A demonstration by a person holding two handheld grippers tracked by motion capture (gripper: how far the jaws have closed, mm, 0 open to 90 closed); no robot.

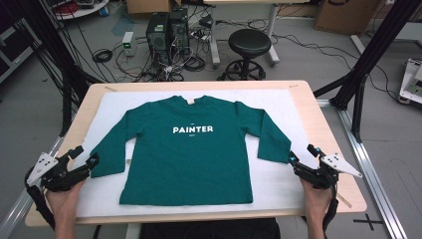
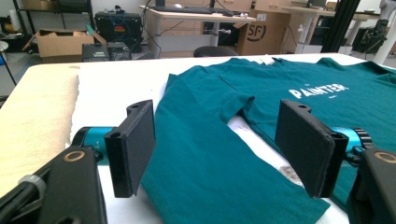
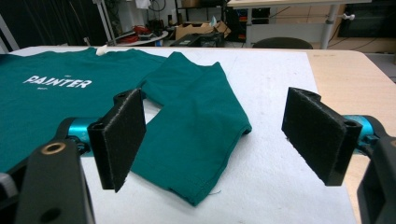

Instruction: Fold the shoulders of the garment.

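High view: 1 green shirt (image 1: 189,154) flat; 2 tongs, left (image 1: 84,157) & right (image 1: 301,153), both released.

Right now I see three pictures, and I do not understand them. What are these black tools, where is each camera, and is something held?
There is no robot here. A person holds a hand tool with two black jaws in each hand: the left gripper and the right gripper. The high view looks down on the table from above the person's side. The other two pictures come from small cameras riding on the grippers, each looking forward between its own jaws.

On the table lies a white cloth, and on it a green long-sleeved shirt, spread flat with the word PAINTER facing up. Each gripper is at a sleeve end: the left sleeve and the right sleeve. Both grippers are open. Nothing is held.
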